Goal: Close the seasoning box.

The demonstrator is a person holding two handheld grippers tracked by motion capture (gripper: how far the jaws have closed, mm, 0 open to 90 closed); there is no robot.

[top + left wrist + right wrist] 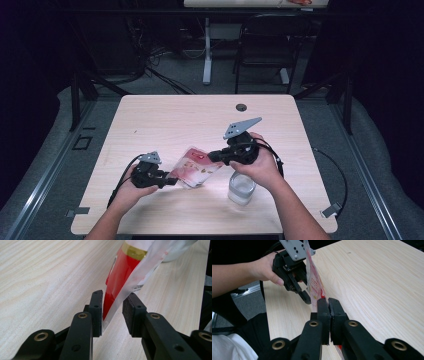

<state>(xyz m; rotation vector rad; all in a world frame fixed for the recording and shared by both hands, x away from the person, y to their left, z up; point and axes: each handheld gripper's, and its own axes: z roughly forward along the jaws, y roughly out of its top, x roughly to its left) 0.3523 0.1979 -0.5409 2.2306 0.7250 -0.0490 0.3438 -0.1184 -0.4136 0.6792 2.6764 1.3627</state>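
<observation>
Pouch (194, 166), red-and-clear, spans lengthwise between grippers above the bench (165, 115): right gripper (328, 305) clamps one end, left gripper (112, 312) jaws released around the other.

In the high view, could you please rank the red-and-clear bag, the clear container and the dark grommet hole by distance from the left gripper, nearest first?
From the left gripper:
1. Red-and-clear bag: between its jaws, just to its right.
2. Clear container: farther right, under the right hand.
3. Dark grommet hole: near the table's far edge.
</observation>
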